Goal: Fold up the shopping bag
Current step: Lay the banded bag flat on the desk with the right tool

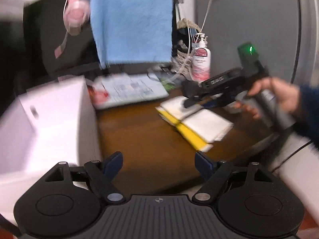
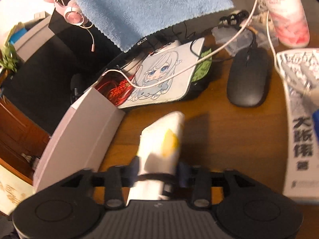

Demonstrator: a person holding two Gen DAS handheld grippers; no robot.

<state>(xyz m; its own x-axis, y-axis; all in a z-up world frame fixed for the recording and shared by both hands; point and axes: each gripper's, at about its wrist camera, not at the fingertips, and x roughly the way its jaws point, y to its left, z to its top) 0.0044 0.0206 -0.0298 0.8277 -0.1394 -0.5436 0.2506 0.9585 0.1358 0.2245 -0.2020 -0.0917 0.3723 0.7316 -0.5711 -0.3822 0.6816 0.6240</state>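
Blue towel hanging over dark monitor. Black mouse on wooden desk, near pink lotion bottle. Pink headset left; white box beside cartoon mousepad; book right.

Your left gripper has a ribbed grey base marked with a small crosshair, two round black discs, black linkage arms on silver pins and dark blue fingertips. Your right gripper is built the same, and from the left wrist camera its black body shows a green light. A dark blue sleeve covers your right arm.
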